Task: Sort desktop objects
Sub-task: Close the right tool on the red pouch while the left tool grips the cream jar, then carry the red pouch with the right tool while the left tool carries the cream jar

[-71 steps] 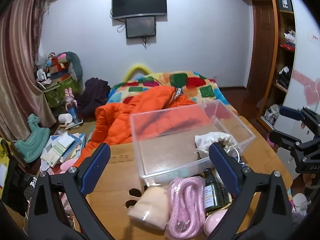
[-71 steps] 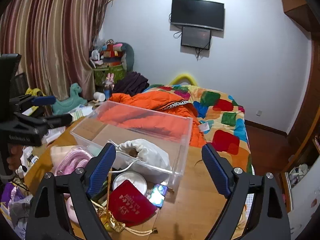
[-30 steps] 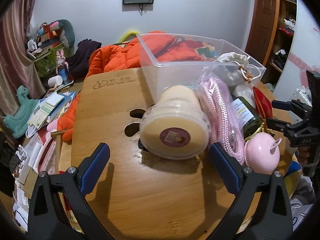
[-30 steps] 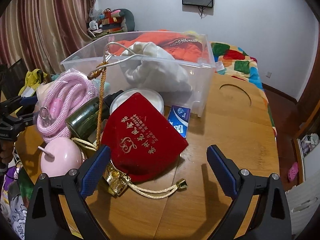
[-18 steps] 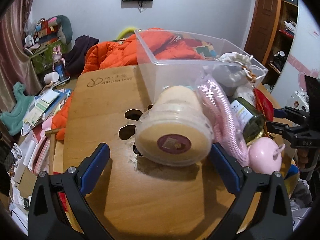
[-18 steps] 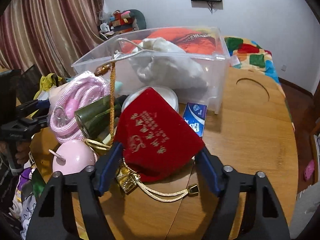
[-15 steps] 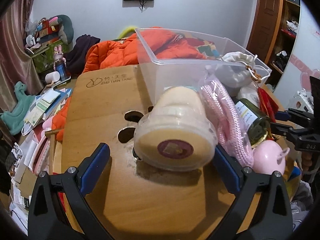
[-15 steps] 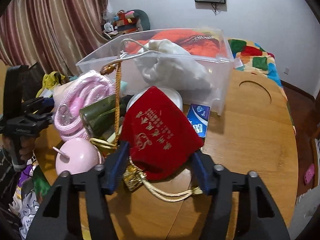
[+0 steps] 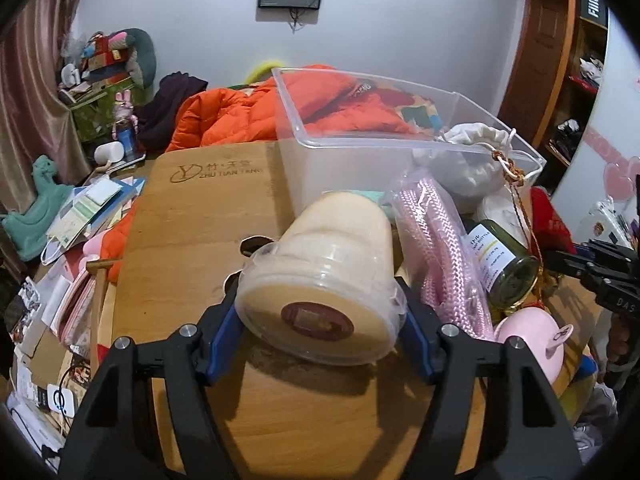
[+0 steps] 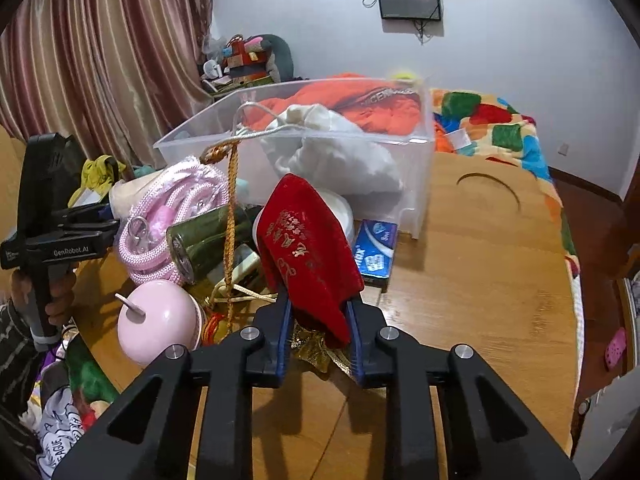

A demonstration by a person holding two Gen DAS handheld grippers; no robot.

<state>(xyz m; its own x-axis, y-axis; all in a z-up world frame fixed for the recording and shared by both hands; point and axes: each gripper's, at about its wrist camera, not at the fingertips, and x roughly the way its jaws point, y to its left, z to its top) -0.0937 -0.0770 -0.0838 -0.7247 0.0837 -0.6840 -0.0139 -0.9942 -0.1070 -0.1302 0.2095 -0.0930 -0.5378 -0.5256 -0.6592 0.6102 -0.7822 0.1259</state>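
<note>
My left gripper (image 9: pixel 320 332) is shut on a cream tub in clear plastic wrap (image 9: pixel 324 280), which lies on its side on the wooden table (image 9: pixel 192 240). My right gripper (image 10: pixel 318 322) is shut on a red velvet pouch (image 10: pixel 310 248) with gold cords, held just above the table (image 10: pixel 472 272). A clear plastic bin (image 9: pixel 360 144) stands behind the pile, with a white drawstring bag (image 10: pixel 328 152) inside. The left gripper also shows at the left edge of the right wrist view (image 10: pixel 96 224).
A pink rope coil (image 9: pixel 436 240), a green glass jar (image 9: pixel 504 268) and a pink round case (image 10: pixel 158 320) lie between the grippers. A blue box (image 10: pixel 376 252) and a white disc (image 10: pixel 340 210) lie by the bin. A bed with an orange jacket (image 9: pixel 224 120) stands behind the table.
Both grippers have closed: the left onto the cream tub, the right onto the red pouch, which now stands up off the table.
</note>
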